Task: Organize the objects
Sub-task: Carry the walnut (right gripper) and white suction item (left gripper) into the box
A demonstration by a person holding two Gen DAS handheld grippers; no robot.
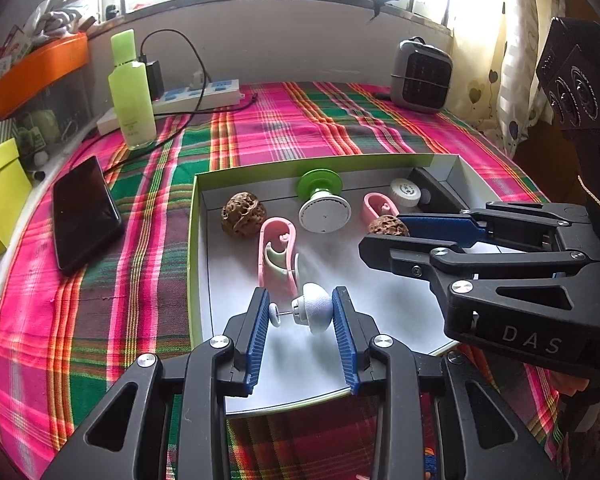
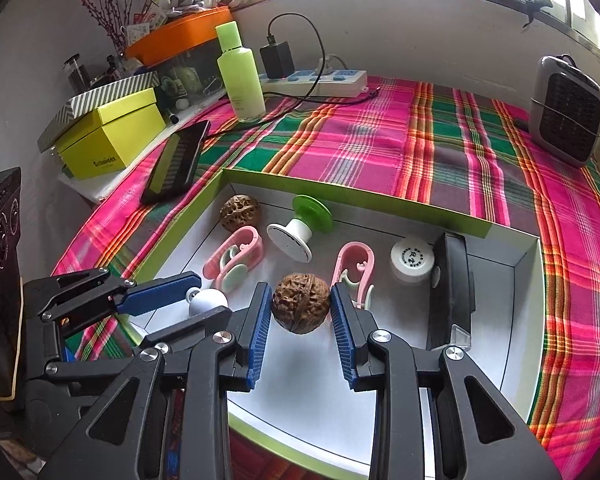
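Two grippers work over the white tray [image 2: 532, 292]. Left gripper [image 1: 300, 312] clamps a white knob [image 1: 314, 308]; right gripper [image 2: 300, 308] clamps a walnut [image 2: 300, 306].

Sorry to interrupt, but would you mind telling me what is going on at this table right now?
A person is sorting small things in a shallow white tray on a plaid cloth, with a hand-held tool in each hand. The left tool is shut on a small white knob-shaped piece, and the right tool is shut on a walnut. A second walnut, two pink clips, a green-and-white spool and a white cap lie in the tray.
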